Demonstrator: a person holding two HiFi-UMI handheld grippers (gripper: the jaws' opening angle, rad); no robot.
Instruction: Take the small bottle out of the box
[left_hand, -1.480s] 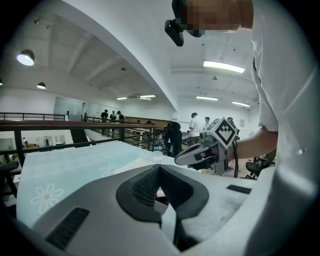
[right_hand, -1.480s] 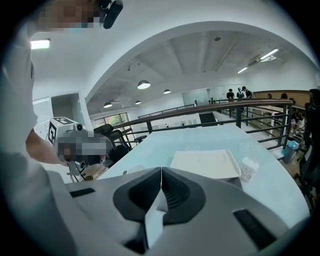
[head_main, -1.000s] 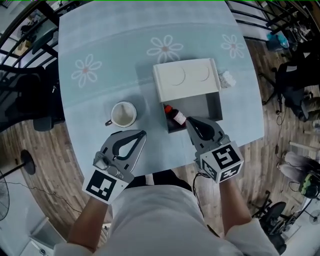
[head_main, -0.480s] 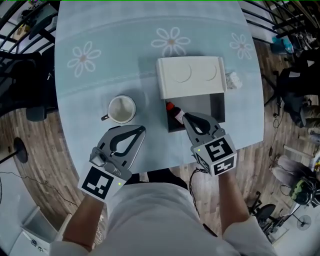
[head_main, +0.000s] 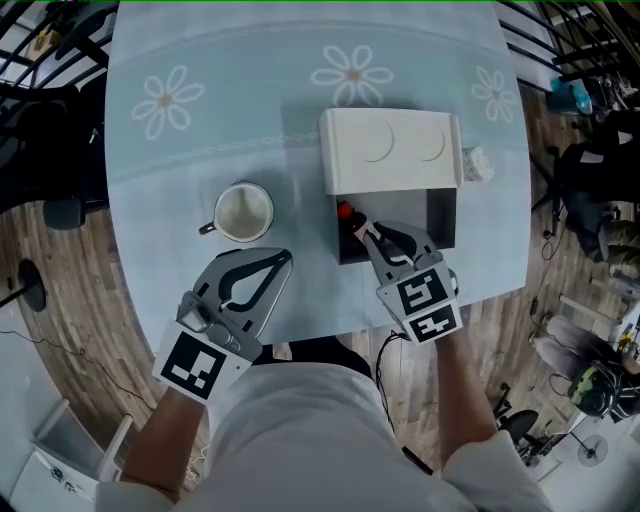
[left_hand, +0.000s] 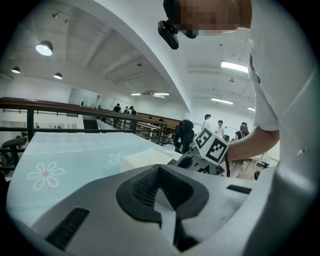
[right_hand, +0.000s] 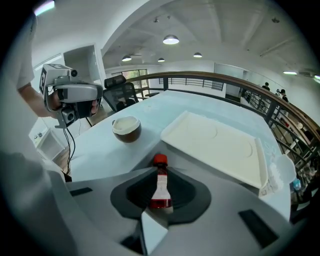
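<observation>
Spreading beneath both tools is a round table (head_main: 200, 180) under a pale blue cloth printed with white daisies; it runs on well ahead of the two grippers. Past the right tool's tips and touching the box's far end lies a flat white lid (head_main: 390, 150) with two shallow round dents. Directly under that tool sits the open grey box (head_main: 443, 215). The right gripper (head_main: 362, 228) tilts steeply down into the box. Its jaws stand a narrow way apart and have just been opening. The left gripper (head_main: 284, 260) hangs over the near edge of the table, well to the left of the right one, nearly level. Its jaws are pressed together at the tips with nothing between them, as its own view confirms. Ahead of the left gripper and slightly to its left stands a white cup (head_main: 243, 212), handle pointing away from the box. The small bottle (head_main: 347, 213), with a red cap and white label, lies inside the box at its left side. In the right gripper view the bottle (right_hand: 161, 187) shows in the slim gap between the parted jaws, cap pointing away from the tool. Whether the pads touch it cannot be told. A small crumpled clear packet (head_main: 477, 165) rests just beside the lid's right edge, ahead of the right gripper and to its right.
</observation>
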